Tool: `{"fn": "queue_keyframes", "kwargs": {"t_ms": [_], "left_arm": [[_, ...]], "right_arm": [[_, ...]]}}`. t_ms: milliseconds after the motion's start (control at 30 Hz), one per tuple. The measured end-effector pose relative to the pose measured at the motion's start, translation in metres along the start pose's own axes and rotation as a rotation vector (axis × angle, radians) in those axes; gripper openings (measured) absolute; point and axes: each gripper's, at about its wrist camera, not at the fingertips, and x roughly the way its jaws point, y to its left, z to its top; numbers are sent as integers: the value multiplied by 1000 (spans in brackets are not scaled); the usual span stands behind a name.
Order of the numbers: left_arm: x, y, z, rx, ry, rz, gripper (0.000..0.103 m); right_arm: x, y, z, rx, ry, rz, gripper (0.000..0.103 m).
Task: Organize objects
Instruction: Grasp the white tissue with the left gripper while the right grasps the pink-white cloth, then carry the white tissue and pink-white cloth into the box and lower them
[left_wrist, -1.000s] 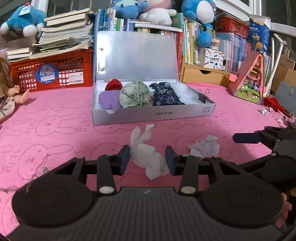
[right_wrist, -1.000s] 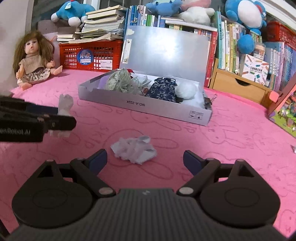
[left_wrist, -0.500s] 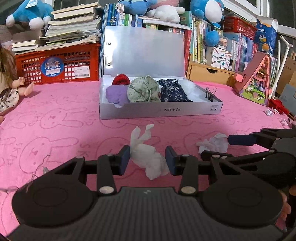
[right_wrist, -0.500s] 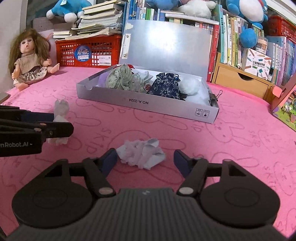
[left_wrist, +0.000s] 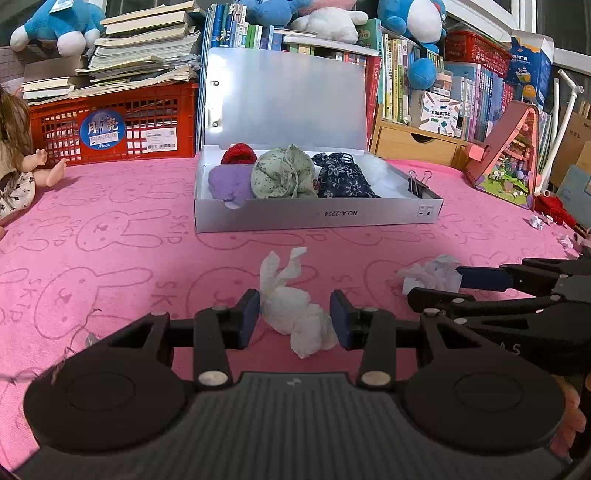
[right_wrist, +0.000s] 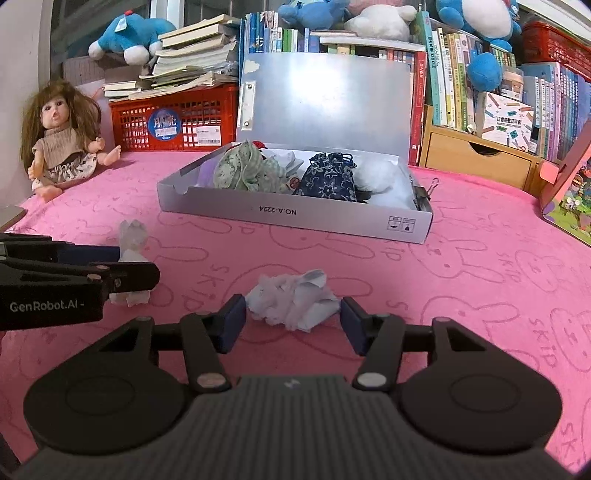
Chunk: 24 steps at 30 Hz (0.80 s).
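Note:
My left gripper (left_wrist: 293, 319) is shut on a twisted white tissue (left_wrist: 291, 310), both pads against it, on the pink cloth. It also shows in the right wrist view (right_wrist: 131, 240) at the left. My right gripper (right_wrist: 293, 323) is open around a crumpled white tissue (right_wrist: 291, 301), pads close on both sides with a small gap; this tissue also shows in the left wrist view (left_wrist: 432, 275). Behind them an open grey box (left_wrist: 317, 218) holds a purple bundle, a green pouch (left_wrist: 282, 177), a dark blue pouch (left_wrist: 343, 181) and white stuffing.
A doll (right_wrist: 59, 136) sits at the far left. A red crate (left_wrist: 110, 127) with stacked books, shelves of books and plush toys line the back. A wooden drawer (right_wrist: 476, 158) and a toy house (left_wrist: 509, 162) stand at the right. Paper scraps (left_wrist: 537, 221) lie nearby.
My right gripper has moved forward and narrowed around the crumpled tissue. My left gripper has stayed shut on the twisted tissue and shifted slightly left relative to the box.

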Motion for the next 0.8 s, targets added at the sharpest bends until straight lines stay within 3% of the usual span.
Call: {"fn": "queue_keyframes", "kwargs": {"t_ms": [433, 800], "left_arm": [[-2, -5, 7, 8, -13, -12, 48], [2, -4, 35, 0, -38, -32, 48]], "right_arm": [[-9, -9, 7, 13, -34, -26, 60], [-13, -35, 29, 56, -76, -56, 60]]}}
